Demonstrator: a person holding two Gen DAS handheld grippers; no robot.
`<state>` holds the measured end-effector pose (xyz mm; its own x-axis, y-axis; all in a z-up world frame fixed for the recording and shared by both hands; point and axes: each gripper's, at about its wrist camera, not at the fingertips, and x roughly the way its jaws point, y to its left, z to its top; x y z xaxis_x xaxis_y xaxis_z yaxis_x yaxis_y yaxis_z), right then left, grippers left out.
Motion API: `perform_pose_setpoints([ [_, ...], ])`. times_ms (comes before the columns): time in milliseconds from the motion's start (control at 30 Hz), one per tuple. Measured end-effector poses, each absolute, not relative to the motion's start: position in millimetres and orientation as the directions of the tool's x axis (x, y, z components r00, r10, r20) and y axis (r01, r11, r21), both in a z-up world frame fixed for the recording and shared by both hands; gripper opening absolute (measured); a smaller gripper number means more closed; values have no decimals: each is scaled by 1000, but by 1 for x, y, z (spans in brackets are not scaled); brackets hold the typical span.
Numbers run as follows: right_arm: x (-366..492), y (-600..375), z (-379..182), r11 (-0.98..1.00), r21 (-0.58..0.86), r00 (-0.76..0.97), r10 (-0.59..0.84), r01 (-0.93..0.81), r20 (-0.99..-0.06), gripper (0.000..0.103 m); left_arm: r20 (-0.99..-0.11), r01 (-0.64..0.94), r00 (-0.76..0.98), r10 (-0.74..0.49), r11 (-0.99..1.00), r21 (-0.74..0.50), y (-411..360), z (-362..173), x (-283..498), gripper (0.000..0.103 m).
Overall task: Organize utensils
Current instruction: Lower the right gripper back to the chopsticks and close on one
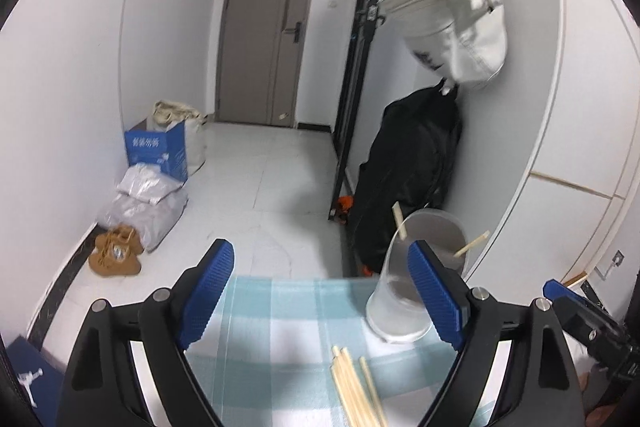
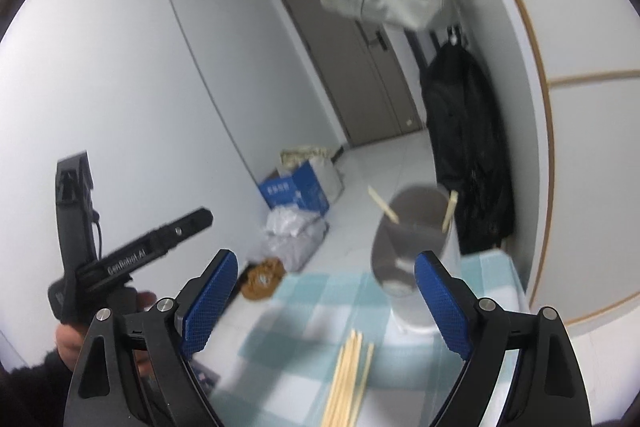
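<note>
A translucent plastic cup (image 1: 394, 307) stands upright near the far edge of the blue checked cloth (image 1: 280, 327), with two wooden chopsticks (image 1: 399, 223) leaning in it. Several loose chopsticks (image 1: 356, 387) lie on the cloth in front of it. My left gripper (image 1: 322, 293) is open and empty above the cloth, and its right pad overlaps the cup's near side in this view. In the right wrist view the cup (image 2: 404, 251) sits beyond my right gripper (image 2: 328, 305), which is open and empty over the loose chopsticks (image 2: 348, 375).
The cloth ends at the table's far edge (image 1: 288, 279), with white floor beyond. A black coat (image 1: 412, 163) and a white bag (image 1: 452, 23) hang on the right wall. A blue box (image 1: 158, 151), plastic bags and brown shoes (image 1: 118, 251) lie at left. A hand (image 2: 70, 341) holds the left gripper's handle.
</note>
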<state>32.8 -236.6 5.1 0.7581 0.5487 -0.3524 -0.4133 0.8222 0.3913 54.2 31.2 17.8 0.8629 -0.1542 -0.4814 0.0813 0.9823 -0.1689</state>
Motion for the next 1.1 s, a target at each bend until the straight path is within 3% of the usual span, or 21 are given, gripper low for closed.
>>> perform_pose_setpoints([
  [167, 34, -227, -29, 835, 378, 718, 542, -400, -437, 88, -522, -17, 850, -74, 986, -167, 40, -24, 55, 86],
  [367, 40, -214, -67, 858, 349, 655, 513, -377, -554, 72, -591, -9, 794, -141, 970, -243, 46, -65, 71, 86],
  [433, 51, -206, -80, 862, 345, 602, 507, -372, -617, 53, -599, 5, 785, -158, 969, -249, 47, -79, 69, 86],
  [567, 68, -187, -96, 877, 301, 541, 471, -375, -697, 52, -656, -10, 741, -145, 974, -226, 58, -100, 70, 86],
  [767, 105, -155, -130, 888, 265, 415, 417, -377, -808, 51, -691, -71, 702, -174, 948, -311, 83, -110, 81, 86],
  [1100, 137, -120, -169, 914, 64, 344, 215, -401, -914, 28, -745, -137, 646, -168, 934, -329, 104, -131, 93, 86],
])
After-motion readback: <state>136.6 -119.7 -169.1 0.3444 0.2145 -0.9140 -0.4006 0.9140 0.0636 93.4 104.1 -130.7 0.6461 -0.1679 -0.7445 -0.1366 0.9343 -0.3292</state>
